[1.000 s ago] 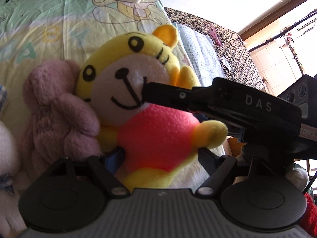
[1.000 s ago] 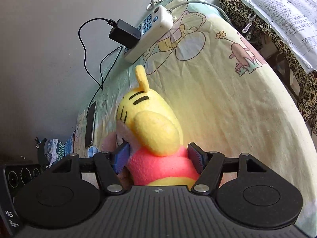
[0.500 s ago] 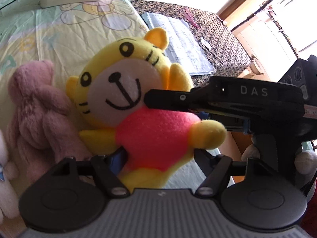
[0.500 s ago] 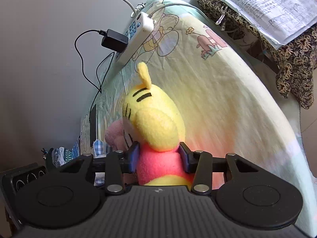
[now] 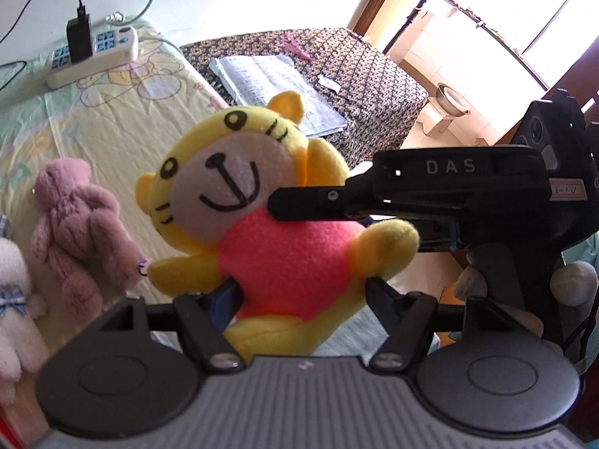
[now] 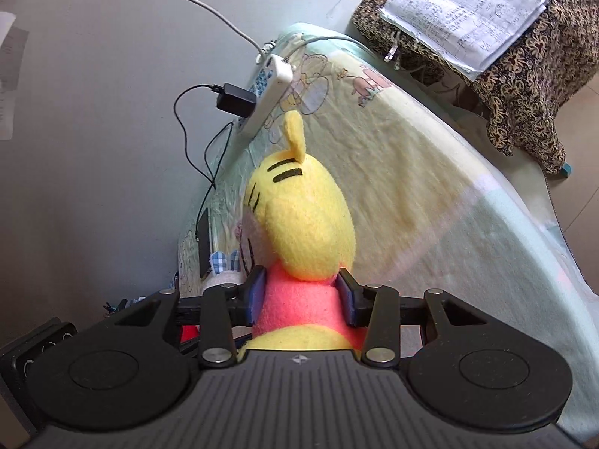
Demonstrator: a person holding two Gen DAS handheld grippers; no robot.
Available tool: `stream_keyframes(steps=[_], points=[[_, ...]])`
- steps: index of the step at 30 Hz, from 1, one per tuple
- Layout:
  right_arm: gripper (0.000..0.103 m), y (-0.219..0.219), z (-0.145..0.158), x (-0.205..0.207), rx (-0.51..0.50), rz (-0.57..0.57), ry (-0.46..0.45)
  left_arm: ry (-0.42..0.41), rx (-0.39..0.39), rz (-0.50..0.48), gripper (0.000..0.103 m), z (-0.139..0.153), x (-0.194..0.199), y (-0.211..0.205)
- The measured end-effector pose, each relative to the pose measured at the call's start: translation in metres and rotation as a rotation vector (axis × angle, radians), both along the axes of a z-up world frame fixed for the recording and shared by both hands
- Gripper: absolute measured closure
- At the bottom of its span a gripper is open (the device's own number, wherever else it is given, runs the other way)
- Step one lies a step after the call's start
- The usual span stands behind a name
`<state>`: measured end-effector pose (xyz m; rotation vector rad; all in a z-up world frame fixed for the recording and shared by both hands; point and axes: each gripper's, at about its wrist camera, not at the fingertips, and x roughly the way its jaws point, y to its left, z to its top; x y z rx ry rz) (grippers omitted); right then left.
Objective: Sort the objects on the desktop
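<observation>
A yellow tiger plush (image 5: 284, 254) in a red shirt hangs upright above the cartoon bed sheet (image 5: 93, 123). My left gripper (image 5: 301, 293) is shut on its lower body from the front, one finger on each side. My right gripper (image 5: 284, 205) reaches in from the right and clamps the red torso. In the right wrist view the tiger plush (image 6: 307, 224) shows side-on, and the right gripper (image 6: 301, 295) pinches its red middle between blue pads. A pink bear plush (image 5: 75, 232) and a white plush (image 5: 15, 299) lie on the sheet at the left.
A power strip (image 5: 93, 56) with a black charger sits at the back by the wall. A stack of papers (image 5: 277, 86) lies on a table under a patterned cloth (image 5: 355, 75) to the right. A dark phone (image 6: 204, 247) rests near the wall. A hand (image 5: 572, 280) holds the right gripper's handle.
The right gripper closed on the tiger's red torso. Both grippers then rose with the tiger, which now hangs off the sheet and away from the pink bear.
</observation>
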<state>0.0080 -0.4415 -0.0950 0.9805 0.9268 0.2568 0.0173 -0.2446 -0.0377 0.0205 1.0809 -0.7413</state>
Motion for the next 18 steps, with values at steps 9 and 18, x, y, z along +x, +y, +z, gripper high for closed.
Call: stream_keyframes(steps=[9,18], points=[[0.06,0.051,0.046,0.007,0.012,0.089,-0.156,-0.167,-0.021,0.136,0.029,0.047,-0.031,0.055],[0.06,0.149,0.077,0.016,0.028,0.193,-0.255,-0.276,-0.02,0.268,0.029,0.076,-0.051,0.151]])
